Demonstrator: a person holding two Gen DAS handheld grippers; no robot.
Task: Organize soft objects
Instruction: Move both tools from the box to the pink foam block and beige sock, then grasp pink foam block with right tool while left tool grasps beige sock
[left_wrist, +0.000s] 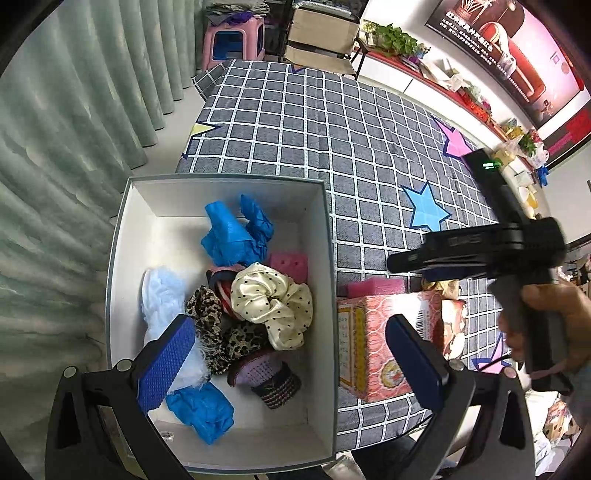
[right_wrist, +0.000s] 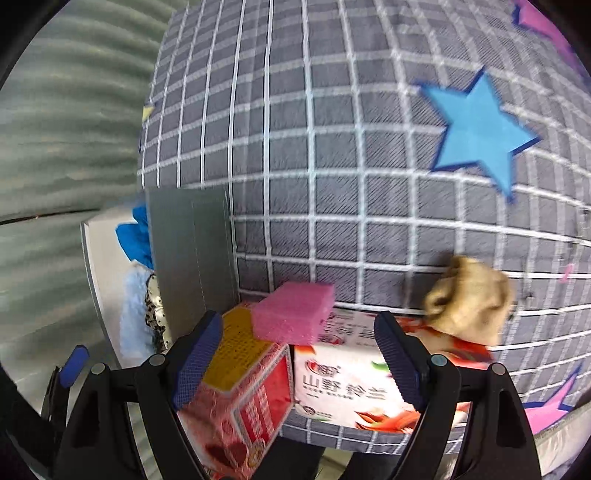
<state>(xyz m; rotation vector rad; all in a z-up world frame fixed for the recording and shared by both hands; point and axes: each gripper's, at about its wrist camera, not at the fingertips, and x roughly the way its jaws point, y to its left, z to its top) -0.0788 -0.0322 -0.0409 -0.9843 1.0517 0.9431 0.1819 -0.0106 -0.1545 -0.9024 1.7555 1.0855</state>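
Both claws were released: the left gripper (left_wrist: 291, 354) hung over the grey storage box (left_wrist: 221, 181) (scrunchies, blue gloves inside), the right gripper (right_wrist: 299, 354) beside it, above a pink foam block (right_wrist: 293, 312).

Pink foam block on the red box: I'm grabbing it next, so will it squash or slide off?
The pink foam block looks porous, so probably light and squashy. It overhangs the red box, so a nudge could tip it off.

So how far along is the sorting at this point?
Well under way. The white box already holds blue gloves, a cream dotted scrunchie, a leopard scrunchie and more. Both the left gripper and the right gripper are open and empty. Left out: a pink sponge and a tan cloth.
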